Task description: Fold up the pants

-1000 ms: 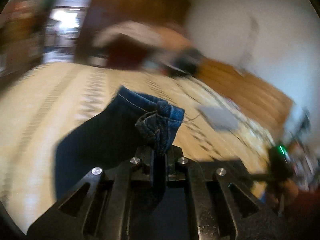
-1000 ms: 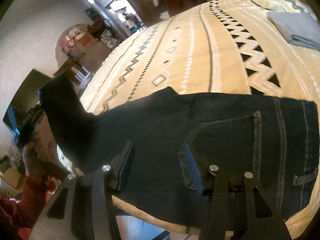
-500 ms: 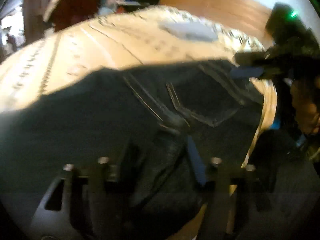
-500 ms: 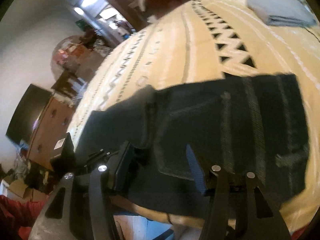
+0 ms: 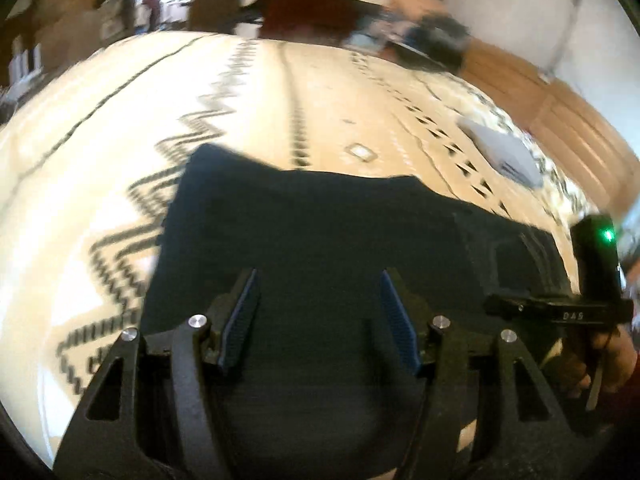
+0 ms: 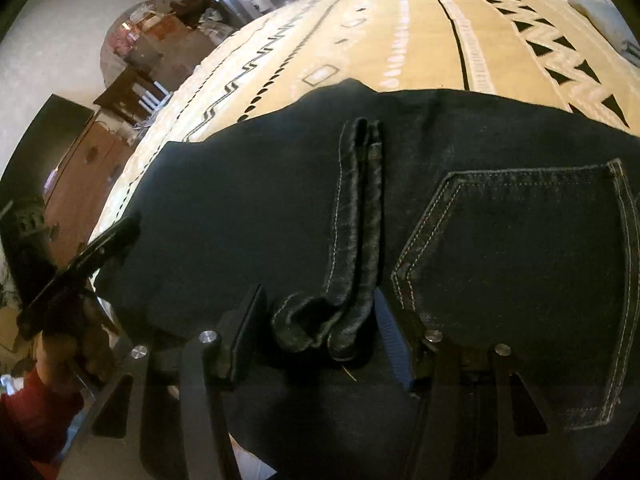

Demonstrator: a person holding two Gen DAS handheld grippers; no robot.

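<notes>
The left gripper (image 5: 318,312), which pinched a denim hem a second ago, now gapes empty above the dark jeans (image 5: 320,232) on the patterned bedspread (image 5: 320,92). The right gripper (image 6: 320,328) jaws have just been closing around a bunched hem (image 6: 320,320), apparently not yet pressing. A folded grey cloth (image 5: 504,152) lies well apart.

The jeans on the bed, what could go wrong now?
The bunched hem sits between the right claw pads, which have just been closing; it might grab too many layers. The jeans overhang the bed edge and could slide. The left claw is open, holding nothing.
</notes>
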